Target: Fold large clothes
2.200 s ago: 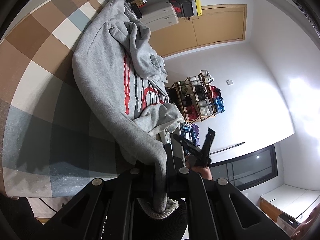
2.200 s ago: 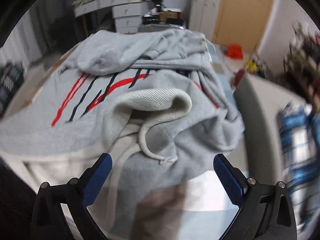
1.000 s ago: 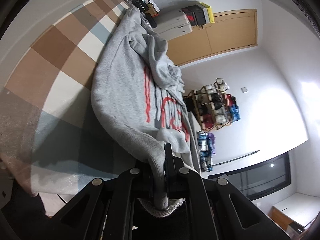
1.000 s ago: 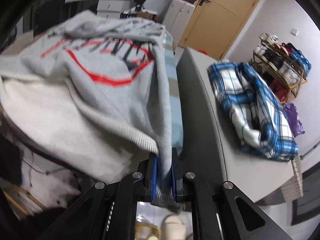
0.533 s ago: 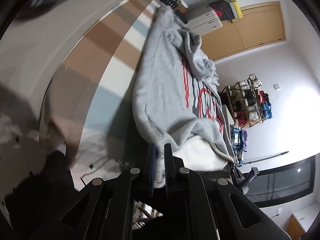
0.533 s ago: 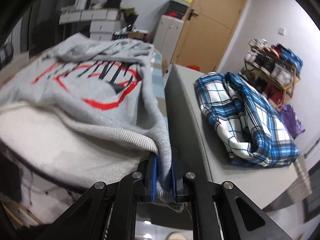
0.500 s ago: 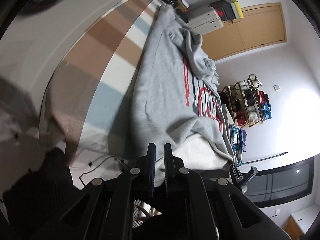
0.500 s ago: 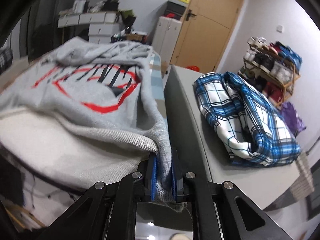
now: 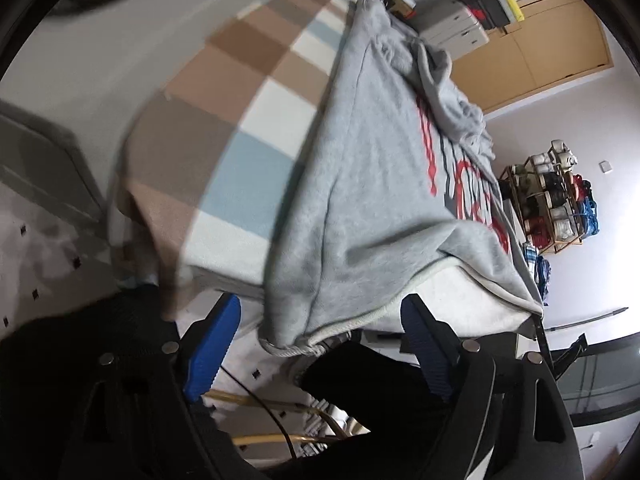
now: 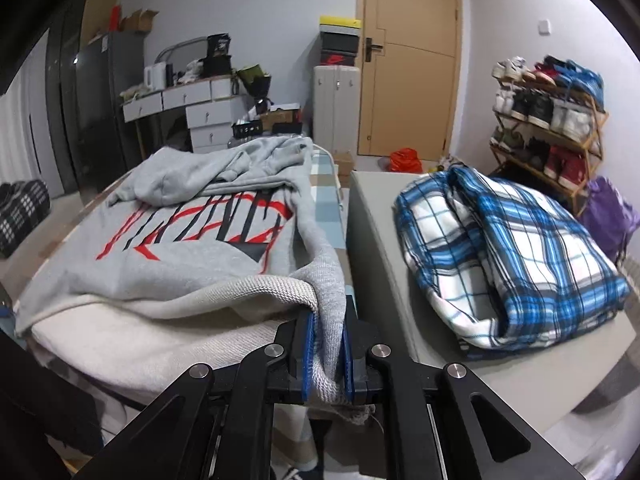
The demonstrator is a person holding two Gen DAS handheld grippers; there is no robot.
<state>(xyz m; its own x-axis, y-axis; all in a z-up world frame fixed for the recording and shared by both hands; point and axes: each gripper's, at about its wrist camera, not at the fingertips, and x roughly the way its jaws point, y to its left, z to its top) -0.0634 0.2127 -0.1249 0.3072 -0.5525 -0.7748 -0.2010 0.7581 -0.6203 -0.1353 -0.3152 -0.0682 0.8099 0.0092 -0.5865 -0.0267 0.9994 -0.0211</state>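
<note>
Your right hand-held gripper (image 10: 327,354) clamps the grey fleece hoodie's (image 10: 192,264) hem; left hand-held gripper (image 9: 320,344) stands open; the red-black chest lettering is illegible.

You have one grey hoodie (image 10: 192,256) in front of you, and one blue plaid garment (image 10: 508,264) lying on one grey counter (image 10: 384,280) beside it. You hold two claws: one left claw (image 9: 320,344) and one right claw (image 10: 326,344). Under the hoodie there is one checked blanket (image 9: 248,92). At the wall you see one shoe rack (image 10: 548,128), one door (image 10: 412,56) and one purple bag (image 10: 608,216).
</note>
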